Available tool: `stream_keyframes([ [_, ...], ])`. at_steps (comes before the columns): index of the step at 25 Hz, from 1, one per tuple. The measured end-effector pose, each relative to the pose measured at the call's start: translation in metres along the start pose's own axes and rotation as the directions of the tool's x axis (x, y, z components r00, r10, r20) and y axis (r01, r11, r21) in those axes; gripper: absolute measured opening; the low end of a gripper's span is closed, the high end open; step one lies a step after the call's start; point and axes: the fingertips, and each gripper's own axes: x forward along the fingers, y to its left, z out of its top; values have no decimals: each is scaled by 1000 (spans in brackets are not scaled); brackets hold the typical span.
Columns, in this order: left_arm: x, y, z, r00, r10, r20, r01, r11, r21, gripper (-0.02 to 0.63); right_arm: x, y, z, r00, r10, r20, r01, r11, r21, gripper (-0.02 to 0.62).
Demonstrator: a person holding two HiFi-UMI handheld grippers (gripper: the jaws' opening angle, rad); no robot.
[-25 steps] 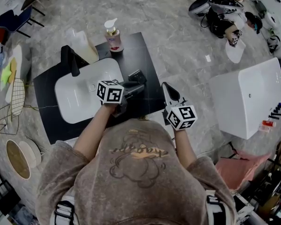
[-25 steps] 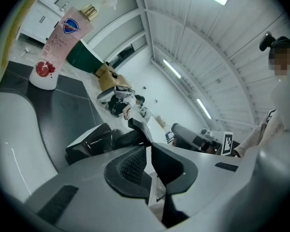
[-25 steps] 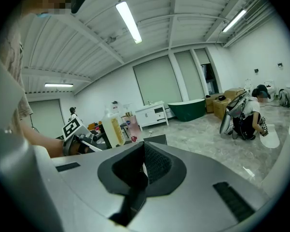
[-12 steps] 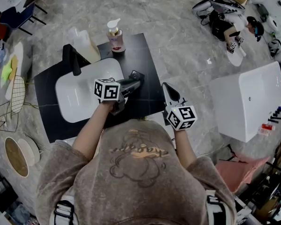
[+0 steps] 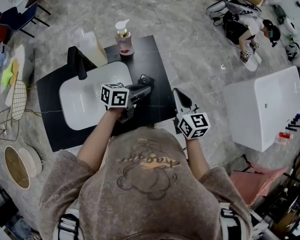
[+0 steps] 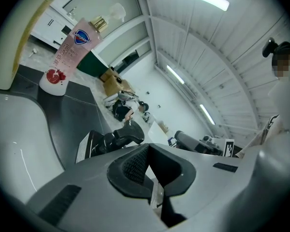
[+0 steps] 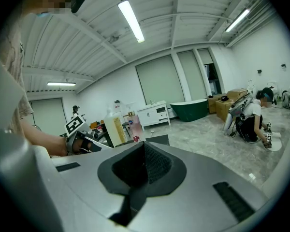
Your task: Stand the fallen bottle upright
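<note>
The pink pump bottle [image 5: 122,37] stands upright at the back edge of the black counter [image 5: 155,64]; in the left gripper view the same pink bottle [image 6: 70,57] rises ahead at the left. My left gripper [image 5: 145,85] hovers over the counter just right of the white sink [image 5: 85,101], well short of the bottle, shut with nothing between its jaws [image 6: 152,166]. My right gripper [image 5: 177,94] hangs at the counter's front right corner, jaws together and empty [image 7: 137,178].
A large pale yellow bottle [image 5: 92,49] stands left of the pink one, beside the black faucet [image 5: 76,63]. A small dark object [image 6: 111,139] lies on the counter ahead of the left gripper. A white tub [image 5: 265,106] stands at the right; a person [image 5: 242,26] sits on the floor beyond.
The left gripper has shifted very slightly to the left over the counter. The bottles and the right gripper have stayed where they were.
</note>
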Motion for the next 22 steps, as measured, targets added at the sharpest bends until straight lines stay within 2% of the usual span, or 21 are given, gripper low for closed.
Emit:
stream_keyframes([
  [4, -5, -14, 6, 1000, -6, 27, 5, 999, 36, 17, -3, 4, 0, 1000, 4, 4, -4, 1000, -5, -2],
  [8, -15, -27, 19, 997, 37, 66, -45, 990, 134, 17, -7, 10, 1, 1000, 14, 11, -14, 1000, -11, -2],
  [14, -44, -52, 40, 977, 108, 183, -156, 950, 269, 17, -12, 21, 6, 999, 34, 30, -33, 999, -22, -2],
  [19, -70, -66, 49, 954, 159, 255, -240, 912, 333, 17, -17, 29, 13, 998, 47, 48, -45, 999, -30, -2],
  [22, -87, -71, 53, 936, 176, 305, -280, 897, 342, 17, -19, 34, 17, 997, 53, 55, -51, 998, -33, -2],
])
